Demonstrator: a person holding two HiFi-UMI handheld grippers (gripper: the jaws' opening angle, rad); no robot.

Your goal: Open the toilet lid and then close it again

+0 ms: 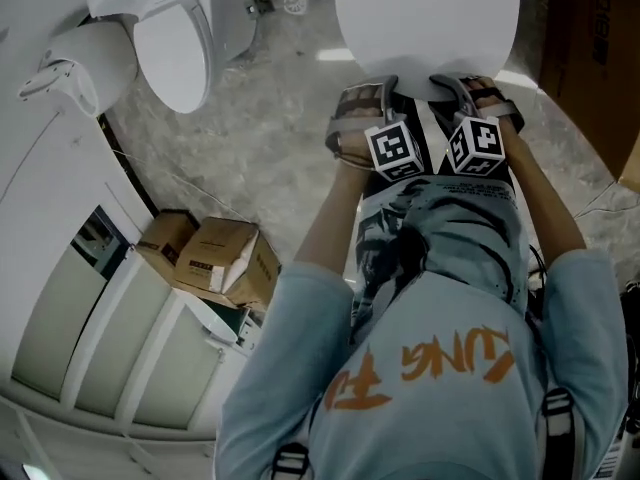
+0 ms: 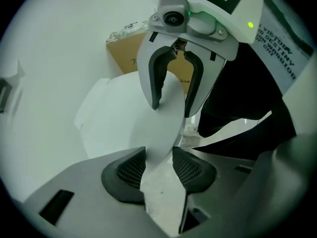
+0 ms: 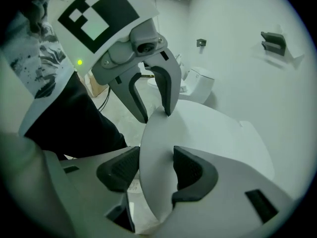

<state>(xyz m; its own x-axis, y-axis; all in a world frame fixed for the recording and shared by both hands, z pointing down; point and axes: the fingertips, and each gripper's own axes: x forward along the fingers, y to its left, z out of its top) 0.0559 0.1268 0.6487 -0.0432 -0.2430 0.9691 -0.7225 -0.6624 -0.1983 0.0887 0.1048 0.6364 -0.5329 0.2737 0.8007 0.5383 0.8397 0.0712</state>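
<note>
Between the jaws of your left gripper [image 2: 158, 158] and right gripper [image 3: 156, 158], both clamped on its front rim, the toilet lid [image 1: 430, 18] may slip out and slam down if you pull unevenly.

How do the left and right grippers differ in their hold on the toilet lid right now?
The left gripper clamps the toilet lid on its near rim, and the right gripper clamps it close beside, to the right. The right gripper's jaws look slightly wider apart than the left gripper's. Both are shut on the lid's edge.
</note>
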